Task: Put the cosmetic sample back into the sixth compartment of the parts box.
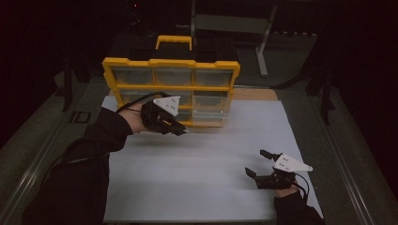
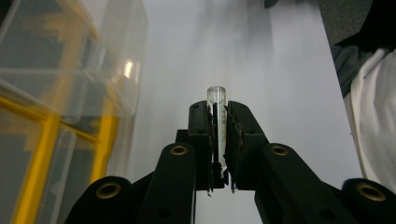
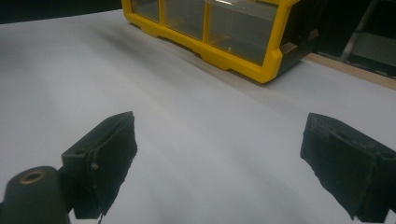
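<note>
**Tube clamped lengthwise in the left jaws, organizer just beside it**

The left gripper [image 2: 218, 140] has its jaws closed narrow on a small clear glass tube [image 2: 217, 116], which runs along the jaws rather than across them, its open rounded end poking out past the tips. In the left gripper view the clear plastic bins of the yellow-framed organizer box [image 2: 70, 107] sit just to the left of the tube's end, near but apart from it. From the high view the left gripper [image 1: 180, 129] hovers at the lower front edge of the organizer box [image 1: 171, 63], so this hand is plainly the nearer one; any placing into a compartment would, I judge, turn on swinging the tube's long axis toward a bin.

The right gripper [image 1: 264, 163] rests well apart on the white table [image 1: 197, 178], its jaws spread wide with nothing between them, as the right gripper view [image 3: 217, 163] confirms.

The tube's lower end is buried between the pads, so its full length is unclear. Whether the bins hold anything is hard to make out through dim light and blur.
</note>
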Demonstrator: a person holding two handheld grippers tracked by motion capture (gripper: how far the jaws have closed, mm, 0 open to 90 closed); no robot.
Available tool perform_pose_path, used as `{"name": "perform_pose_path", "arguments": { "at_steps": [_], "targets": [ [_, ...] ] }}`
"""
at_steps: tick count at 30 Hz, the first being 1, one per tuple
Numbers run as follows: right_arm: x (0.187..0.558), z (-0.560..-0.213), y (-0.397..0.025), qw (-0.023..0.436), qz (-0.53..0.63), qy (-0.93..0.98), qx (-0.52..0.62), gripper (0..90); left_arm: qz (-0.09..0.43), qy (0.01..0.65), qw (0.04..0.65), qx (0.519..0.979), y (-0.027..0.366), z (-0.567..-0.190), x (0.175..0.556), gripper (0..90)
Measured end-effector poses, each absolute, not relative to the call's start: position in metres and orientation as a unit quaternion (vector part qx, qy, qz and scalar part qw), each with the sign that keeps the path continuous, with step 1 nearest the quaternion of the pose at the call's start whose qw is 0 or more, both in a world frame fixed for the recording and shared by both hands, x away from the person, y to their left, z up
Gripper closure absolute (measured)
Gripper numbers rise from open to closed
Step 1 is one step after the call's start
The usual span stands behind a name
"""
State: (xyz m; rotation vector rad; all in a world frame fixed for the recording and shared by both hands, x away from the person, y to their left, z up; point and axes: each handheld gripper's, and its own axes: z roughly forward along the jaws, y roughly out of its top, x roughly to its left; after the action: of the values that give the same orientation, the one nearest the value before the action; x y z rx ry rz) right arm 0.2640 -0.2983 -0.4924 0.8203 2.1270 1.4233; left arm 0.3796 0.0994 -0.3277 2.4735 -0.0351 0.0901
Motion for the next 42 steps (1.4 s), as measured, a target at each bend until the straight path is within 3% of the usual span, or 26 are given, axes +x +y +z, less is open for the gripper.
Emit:
{"name": "perform_pose_path", "arguments": {
  "at_steps": [26,42],
  "targets": [
    [0.264,-0.492,-0.299,0.224,0.518,0.770,0.299,10.6,0.063,-0.018,0.355,0.933,0.080,-0.268,0.403,81.8],
    [0.265,-0.493,-0.300,0.224,0.518,0.770,0.298,10.6,0.058,-0.013,0.391,0.918,0.048,-0.273,0.424,81.7]
  ]
}}
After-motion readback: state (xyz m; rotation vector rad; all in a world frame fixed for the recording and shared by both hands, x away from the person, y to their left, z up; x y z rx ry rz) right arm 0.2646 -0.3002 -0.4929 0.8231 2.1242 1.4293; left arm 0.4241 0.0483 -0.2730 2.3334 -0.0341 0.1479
